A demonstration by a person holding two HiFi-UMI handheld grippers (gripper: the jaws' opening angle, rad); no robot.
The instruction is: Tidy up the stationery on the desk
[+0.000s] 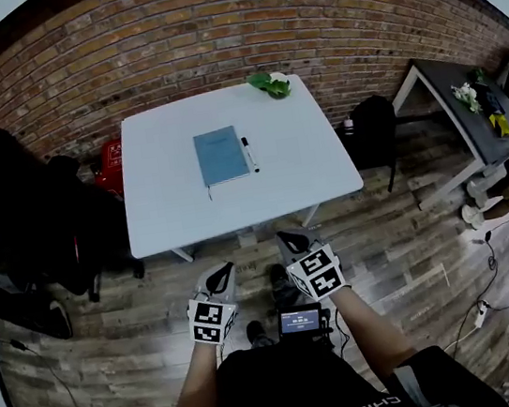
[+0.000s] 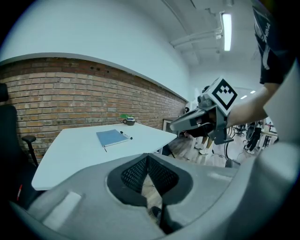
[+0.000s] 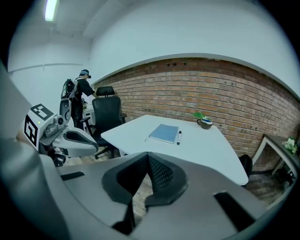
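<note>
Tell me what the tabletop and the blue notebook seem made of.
Tabletop: likely laminate or painted board; smooth, even matte white, no grain. Blue notebook: probably card or paper cover; thin, flat, dull blue, too small to be sure.

Blue notebook (image 3: 164,133), marker (image 3: 179,137) just beside, white table (image 3: 211,152), fingers (image 3: 163,177) together

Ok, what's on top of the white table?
A blue notebook, a marker beside it, a potted plant at the far edge. Anything under the notebook is hidden.
</note>
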